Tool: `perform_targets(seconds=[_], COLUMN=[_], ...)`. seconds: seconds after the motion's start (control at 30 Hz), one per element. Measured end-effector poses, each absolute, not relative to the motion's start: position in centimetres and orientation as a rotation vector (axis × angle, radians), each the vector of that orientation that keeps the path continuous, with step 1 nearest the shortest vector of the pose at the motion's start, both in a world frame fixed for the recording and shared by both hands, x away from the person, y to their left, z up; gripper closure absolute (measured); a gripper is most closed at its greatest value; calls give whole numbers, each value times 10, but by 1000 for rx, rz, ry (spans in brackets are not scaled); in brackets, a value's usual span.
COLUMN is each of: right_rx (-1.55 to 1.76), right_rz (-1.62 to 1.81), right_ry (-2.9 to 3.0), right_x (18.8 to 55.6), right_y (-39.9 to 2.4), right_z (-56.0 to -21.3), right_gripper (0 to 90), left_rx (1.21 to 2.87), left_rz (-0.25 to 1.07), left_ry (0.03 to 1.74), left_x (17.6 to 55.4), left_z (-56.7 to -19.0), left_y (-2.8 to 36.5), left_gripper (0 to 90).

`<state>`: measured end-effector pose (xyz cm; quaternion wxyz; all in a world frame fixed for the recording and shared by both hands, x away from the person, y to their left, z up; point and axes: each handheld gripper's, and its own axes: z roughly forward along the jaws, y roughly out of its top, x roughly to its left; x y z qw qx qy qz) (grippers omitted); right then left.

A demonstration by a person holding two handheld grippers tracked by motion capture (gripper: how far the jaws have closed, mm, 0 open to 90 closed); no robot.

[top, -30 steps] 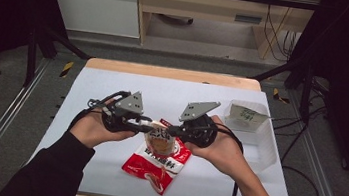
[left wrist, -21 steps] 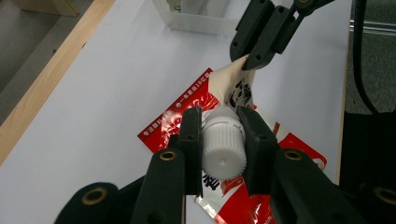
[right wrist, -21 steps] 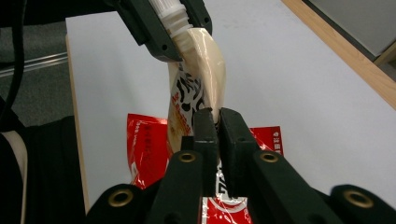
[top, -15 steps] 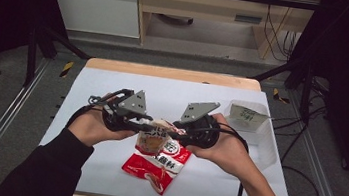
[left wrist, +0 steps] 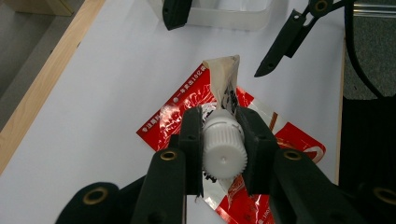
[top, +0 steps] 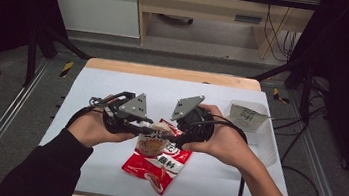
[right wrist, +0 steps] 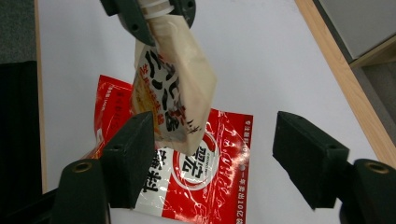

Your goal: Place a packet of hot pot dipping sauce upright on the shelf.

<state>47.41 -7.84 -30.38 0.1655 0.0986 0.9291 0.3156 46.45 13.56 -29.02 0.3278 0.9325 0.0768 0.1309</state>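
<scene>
Spouted pouch [left wrist: 223, 100] clamped by left gripper [left wrist: 223, 144], right gripper [right wrist: 212, 154] released, seemingly alongside

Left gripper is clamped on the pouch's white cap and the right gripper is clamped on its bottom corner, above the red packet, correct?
Not quite. The right gripper has just been opening; in the right gripper view its jaws stand apart, off the pouch. The left gripper does clamp the white cap, above the red packet.

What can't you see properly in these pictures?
- Pouch: its cap is cut off by the top edge in the right gripper view.
- Red packet: high view, print too small to read; the pouch covers its top.
- Clear tub: high view, its label too small to read.
</scene>
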Motion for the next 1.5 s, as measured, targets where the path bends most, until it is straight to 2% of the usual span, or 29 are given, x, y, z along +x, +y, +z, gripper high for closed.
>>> perform_targets(seconds=[0.07, 0.13, 0.23, 0.6, 0.7, 0.9, 1.1, 1.43, 1.5], right_rx=[263, 253, 226, 129, 111, 87, 113, 127, 143], right_rz=[895, 889, 876, 838, 846, 839, 813, 776, 780], right_ry=[2671, 2693, 2717, 2785, 2798, 2803, 2803, 2796, 2788], right_x=[477, 478, 481, 483, 482, 480, 480, 478, 477], right_y=[-77, -75, -73, -60, -58, -58, -60, -61, -61], right_z=[-304, -304, -304, -306, -308, -308, -307, -298, -295], right_gripper=[243, 246, 312, 467, 537, 734, 829, 875, 878], left_rx=[2443, 2440, 2441, 2438, 2439, 2426, 2408, 2379, 2366], left_rz=[341, 336, 332, 311, 311, 307, 302, 317, 322], left_ry=[196, 192, 180, 145, 143, 153, 164, 179, 193], left_x=[464, 464, 464, 461, 460, 462, 464, 465, 464], left_z=[-290, -291, -292, -293, -292, -294, -297, -297, -297], left_y=[136, 136, 136, 134, 134, 136, 134, 134, 134], left_gripper=[732, 732, 732, 732, 732, 732, 732, 720, 691])
